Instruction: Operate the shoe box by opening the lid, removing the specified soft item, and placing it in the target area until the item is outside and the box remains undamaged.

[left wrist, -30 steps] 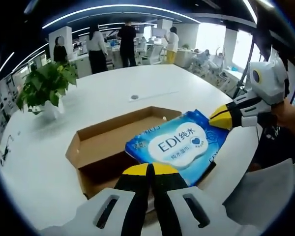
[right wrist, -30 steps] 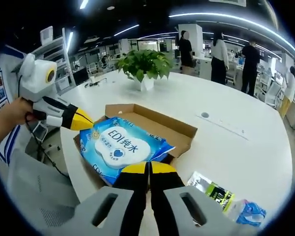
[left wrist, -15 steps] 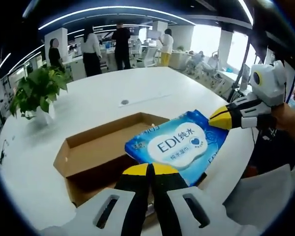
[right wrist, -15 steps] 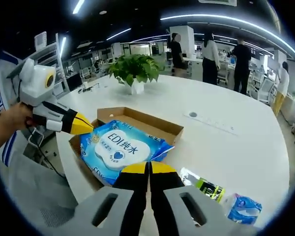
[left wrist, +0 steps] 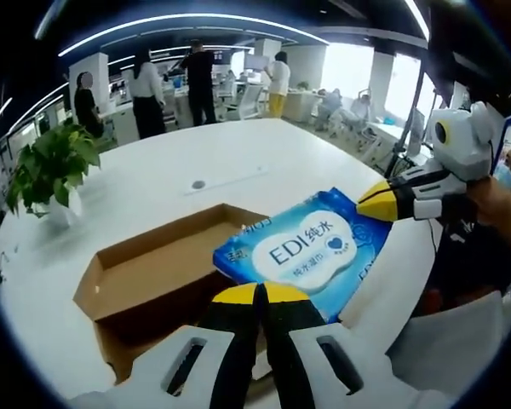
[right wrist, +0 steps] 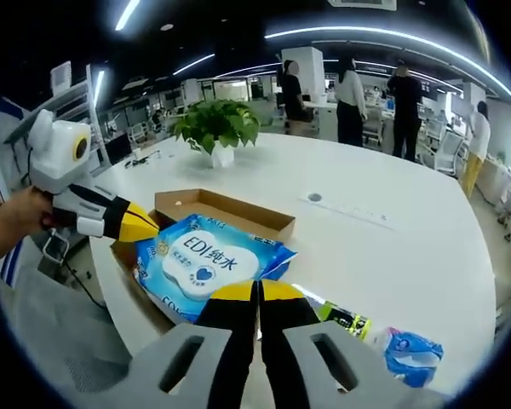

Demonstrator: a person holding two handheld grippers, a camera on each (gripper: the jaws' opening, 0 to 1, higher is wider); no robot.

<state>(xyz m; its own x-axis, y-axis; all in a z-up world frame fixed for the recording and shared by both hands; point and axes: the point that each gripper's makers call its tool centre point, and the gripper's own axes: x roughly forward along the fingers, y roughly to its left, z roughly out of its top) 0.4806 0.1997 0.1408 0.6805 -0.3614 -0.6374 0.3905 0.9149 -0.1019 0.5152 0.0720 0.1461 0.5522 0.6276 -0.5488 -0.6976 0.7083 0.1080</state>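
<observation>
Wipes pack (left wrist: 311,250) held above open shoe box (left wrist: 145,281), both grippers' jaws clamped on it.

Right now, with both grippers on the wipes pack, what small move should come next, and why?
Probably carry the wipes pack sideways onto bare table. The left gripper and right gripper each pinch an edge, and the pack is held above the open box, so it looks already lifted out and only needs setting down.
</observation>
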